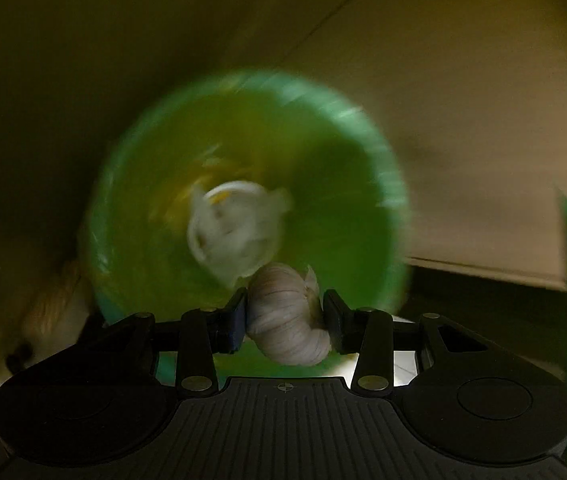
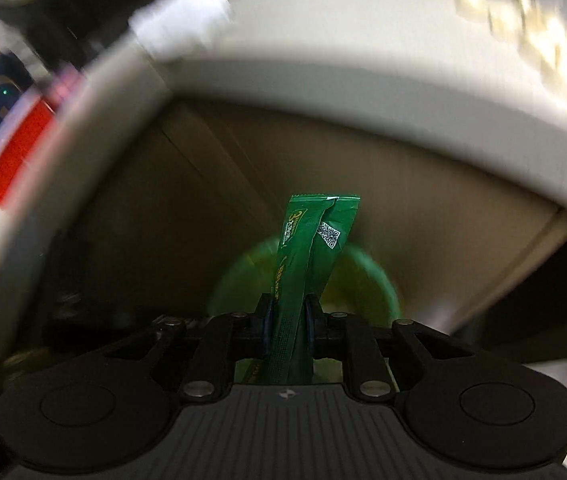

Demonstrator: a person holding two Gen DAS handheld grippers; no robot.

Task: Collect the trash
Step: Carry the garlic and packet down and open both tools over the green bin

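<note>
Your left gripper (image 1: 285,316) is clamped on a garlic bulb (image 1: 287,314), pads pressing it from both sides w/ the fingers (image 1: 237,320) a bulb's width apart. It hangs above the near rim of the bin (image 1: 387,184), a round one w/ a green liner. White crumpled trash (image 1: 235,228) lies at the bin's bottom; it's blurred, can't tell what it is.

Your right gripper (image 2: 287,318) has its fingers nearly together, pinching a green sachet (image 2: 307,264) low on its length, so most of it sticks up and leans right. On the sachet: a QR code on a white patch and yellow lettering down the left panel, too small to read. The bin (image 2: 379,280) shows behind the sachet, farther off. A white counter edge (image 2: 323,80) arcs across above; a red & white pack (image 2: 15,152) sits far left, blurred.
</note>
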